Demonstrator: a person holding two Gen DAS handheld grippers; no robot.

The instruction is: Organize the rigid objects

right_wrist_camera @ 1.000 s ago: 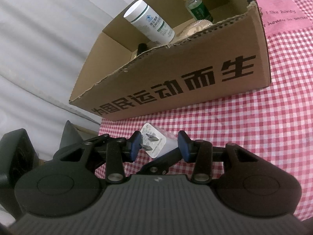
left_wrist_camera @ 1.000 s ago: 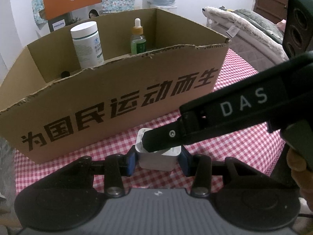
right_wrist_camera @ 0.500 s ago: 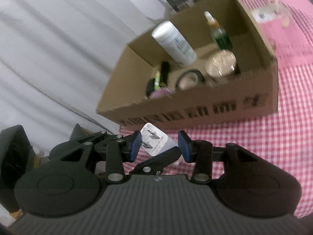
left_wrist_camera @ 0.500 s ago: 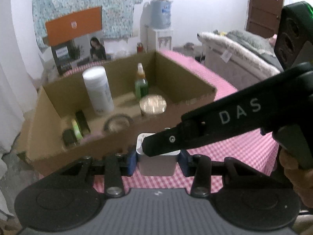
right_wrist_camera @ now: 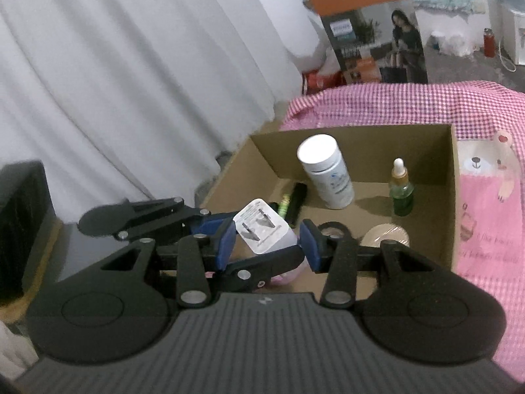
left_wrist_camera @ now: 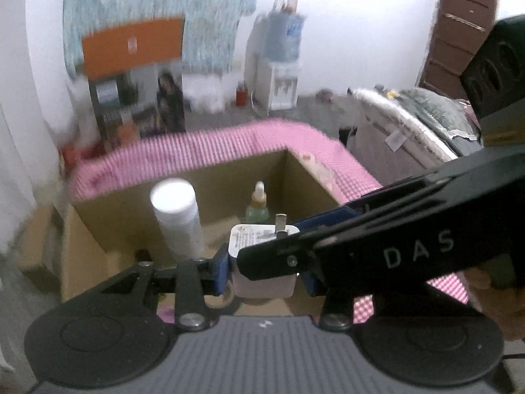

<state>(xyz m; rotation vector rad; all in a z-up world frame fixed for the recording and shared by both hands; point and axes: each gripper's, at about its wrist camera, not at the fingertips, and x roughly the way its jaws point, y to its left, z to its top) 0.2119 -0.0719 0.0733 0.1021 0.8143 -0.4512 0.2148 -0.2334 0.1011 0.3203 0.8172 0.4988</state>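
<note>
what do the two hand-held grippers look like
Both look alike. The left hand-held gripper has a grey ribbed body, two round black discs, black linkage arms with silver pivot pins, and blue pads on its fingers. The right hand-held gripper has the same grey ribbing, black discs and blue pads. In the left view its black side bears the white letters DAS. No cables or sleeves show.

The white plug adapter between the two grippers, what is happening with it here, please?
A person holds a gripper in each hand, and both the left gripper and the right gripper are closed on the same white plug adapter. They hold it in the air over the open cardboard box on the pink checked cloth. Inside the box stand a white bottle and a green dropper bottle, with a few smaller items lying near them. The adapter is not yet in the box.
</note>
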